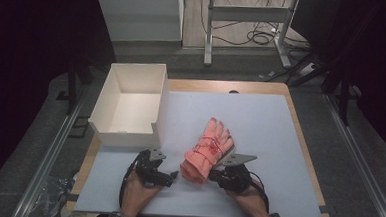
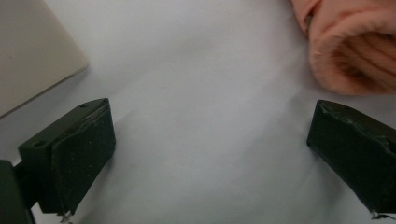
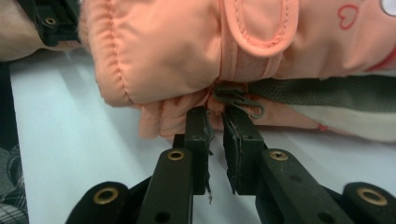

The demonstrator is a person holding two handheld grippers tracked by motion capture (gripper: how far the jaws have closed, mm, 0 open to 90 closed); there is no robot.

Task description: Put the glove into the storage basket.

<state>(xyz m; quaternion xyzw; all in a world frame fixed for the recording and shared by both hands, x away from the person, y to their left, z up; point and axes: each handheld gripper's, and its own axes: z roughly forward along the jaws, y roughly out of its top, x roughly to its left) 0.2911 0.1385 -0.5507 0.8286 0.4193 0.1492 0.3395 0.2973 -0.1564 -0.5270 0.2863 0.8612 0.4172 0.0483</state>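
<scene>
gloves [image 1: 208, 150] lie mid-mat, bundled pair, long axis running from cuffs near person to fingers pointing away and right. right gripper [image 1: 216, 175] at cuff end, jaws nearly shut, tips against cuff edge by small clip [image 3: 239, 100]; whether fabric pinched cannot tell. left gripper [image 1: 173, 176] just left of cuffs, jaws wide, nothing between. right nearer. box [image 1: 111, 129] far-left of gloves, empty, open top.
</scene>
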